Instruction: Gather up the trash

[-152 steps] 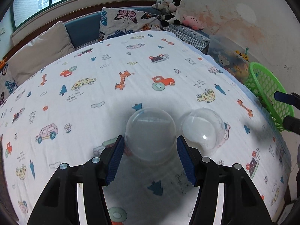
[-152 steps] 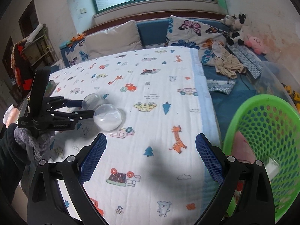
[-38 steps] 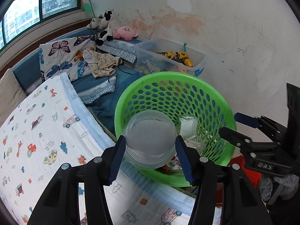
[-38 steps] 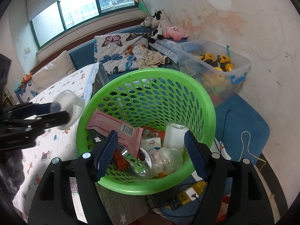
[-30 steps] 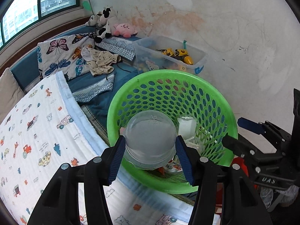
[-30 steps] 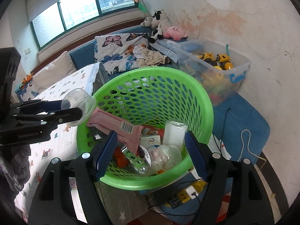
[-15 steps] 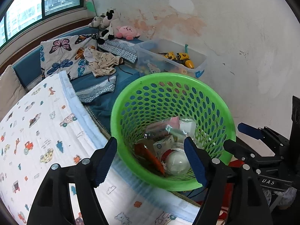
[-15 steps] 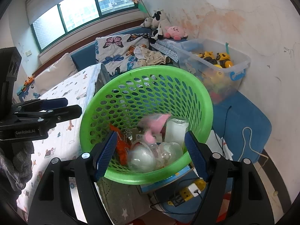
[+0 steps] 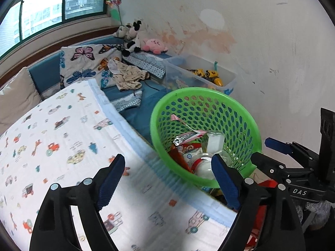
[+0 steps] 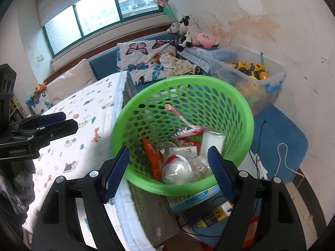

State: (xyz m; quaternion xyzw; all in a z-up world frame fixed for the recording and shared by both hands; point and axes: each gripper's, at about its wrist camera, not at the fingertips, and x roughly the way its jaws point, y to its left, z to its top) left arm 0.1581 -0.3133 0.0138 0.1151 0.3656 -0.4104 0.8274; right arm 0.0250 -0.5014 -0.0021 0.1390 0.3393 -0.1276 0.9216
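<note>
Two grippers, both empty. Left gripper (image 9: 167, 175) had its jaws wide and opening further, nothing between the blue pads (image 9: 111, 177). It pointed down over the edge of the bed sheet (image 9: 62, 136), with the near rim of the green basket (image 9: 201, 92) showing behind its right pad. No contact with the basket or the sheet that I could see.

Right gripper (image 10: 168, 165) was also spread and opening, nothing clamped. Its pads (image 10: 218, 170) framed the near rim of the basket (image 10: 184, 79) from above; the basket sat between and beyond them, not pinched. From the left wrist view the right gripper (image 9: 270, 148) showed at the far right, just beside the basket. From the right wrist view the left gripper (image 10: 56, 120) hung over the sheet (image 10: 88, 108), left of the basket.

Trash was all in the basket: a clear round ball (image 10: 177, 172) at the bottom near the front wall, an orange wrapper (image 10: 152, 152) left of it, a pink wrapper (image 10: 188, 130) leaning across the middle, a clear cup (image 10: 212, 140) upright on the right. The ball (image 9: 204, 167) was partly hidden behind the left gripper's right pad.

Basket stood just beside the bed, with a clear toy bin (image 10: 251, 71) behind it.
</note>
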